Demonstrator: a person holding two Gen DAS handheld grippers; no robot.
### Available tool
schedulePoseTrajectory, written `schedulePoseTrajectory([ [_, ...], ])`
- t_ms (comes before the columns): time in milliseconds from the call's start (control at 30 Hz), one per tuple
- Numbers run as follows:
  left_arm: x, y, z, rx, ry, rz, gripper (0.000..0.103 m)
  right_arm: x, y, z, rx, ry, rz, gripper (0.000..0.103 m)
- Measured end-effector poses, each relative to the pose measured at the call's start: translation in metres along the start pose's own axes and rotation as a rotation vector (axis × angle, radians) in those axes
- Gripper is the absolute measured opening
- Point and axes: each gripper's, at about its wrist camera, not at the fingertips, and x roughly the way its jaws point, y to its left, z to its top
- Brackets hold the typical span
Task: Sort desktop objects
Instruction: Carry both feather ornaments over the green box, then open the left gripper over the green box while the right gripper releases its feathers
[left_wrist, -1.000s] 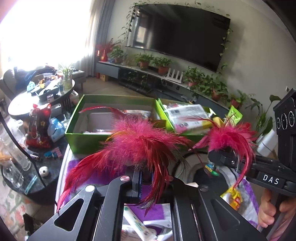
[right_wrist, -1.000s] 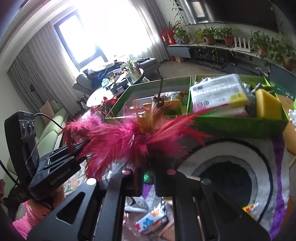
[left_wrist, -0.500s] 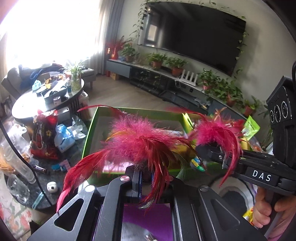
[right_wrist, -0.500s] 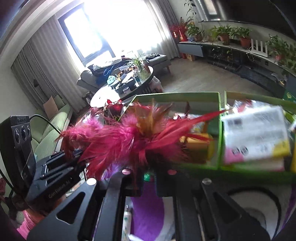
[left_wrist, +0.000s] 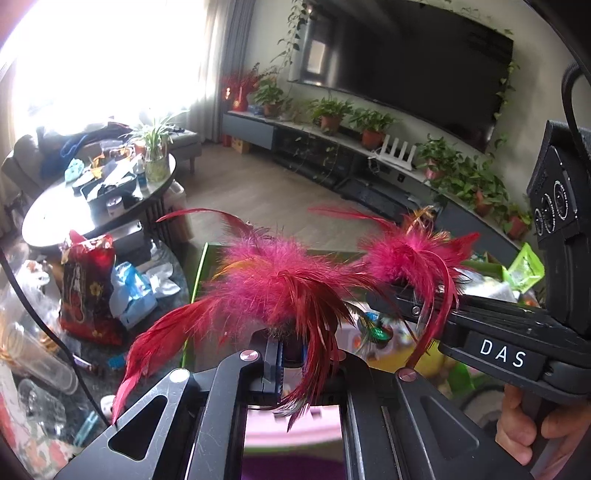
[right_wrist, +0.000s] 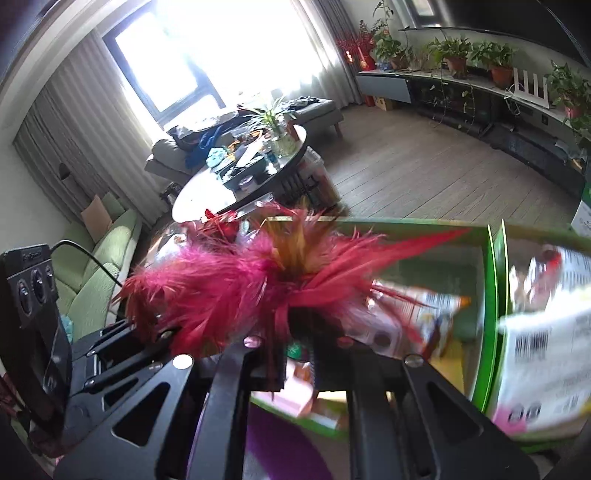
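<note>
My left gripper (left_wrist: 282, 354) is shut on a red and pink feather toy (left_wrist: 280, 284) whose plumes fan out above the fingers. A second feather toy (left_wrist: 410, 254) sits in my right gripper (left_wrist: 391, 295), just to the right in the left wrist view. In the right wrist view, my right gripper (right_wrist: 297, 354) is shut on its feather toy (right_wrist: 266, 280), held above the left green box (right_wrist: 406, 223). My left gripper (right_wrist: 129, 328) stands close on the left. The right green box (right_wrist: 496, 295) holds a white barcoded packet (right_wrist: 546, 350).
A red snack bag (left_wrist: 86, 288) and blue packets lie on the dark glass table at left. Beyond stands a cluttered round coffee table (left_wrist: 55, 221). A green sofa (right_wrist: 92, 258) is at far left. A hand (left_wrist: 535, 432) grips the right handle. A purple mat (right_wrist: 280, 454) lies below.
Both grippers have travelled forward side by side with their feather toys. The mat slid back under them, and the green boxes now lie close beneath the fingers.
</note>
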Motion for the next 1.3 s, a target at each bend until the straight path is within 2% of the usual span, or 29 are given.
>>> schedulePoseTrajectory([
  [167, 0.044, 0.011, 0.015, -0.036, 0.081, -0.001, 0.006, 0.032, -0.014, 0.024, 0.061, 0.05, -0.043, 0.011],
  [367, 0.073, 0.017, 0.021, -0.055, 0.109, 0.001, 0.006, 0.055, -0.023, 0.031, 0.111, 0.084, -0.049, 0.012],
  [467, 0.081, 0.02, 0.022, -0.063, 0.131, 0.003, 0.006, 0.065, -0.026, 0.031, 0.129, 0.106, -0.044, 0.012],
  [567, 0.085, 0.022, 0.02, -0.07, 0.151, 0.026, 0.006, 0.069, -0.03, 0.028, 0.16, 0.124, -0.033, 0.021],
  [867, 0.086, 0.021, 0.015, -0.054, 0.17, 0.051, 0.006, 0.064, -0.026, 0.03, 0.148, 0.126, -0.045, 0.025],
  [900, 0.086, 0.02, 0.015, -0.053, 0.167, 0.056, 0.007, 0.063, -0.027, 0.031, 0.148, 0.125, -0.045, 0.027],
  [967, 0.085, 0.02, 0.015, -0.051, 0.161, 0.066, 0.022, 0.062, -0.026, 0.031, 0.145, 0.127, -0.045, 0.03],
  [1067, 0.082, 0.023, 0.015, -0.072, 0.142, 0.07, 0.039, 0.059, -0.026, 0.03, 0.145, 0.125, -0.041, 0.035],
  [1300, 0.075, 0.024, 0.018, -0.086, 0.117, 0.08, 0.041, 0.052, -0.025, 0.031, 0.144, 0.107, -0.042, 0.037],
])
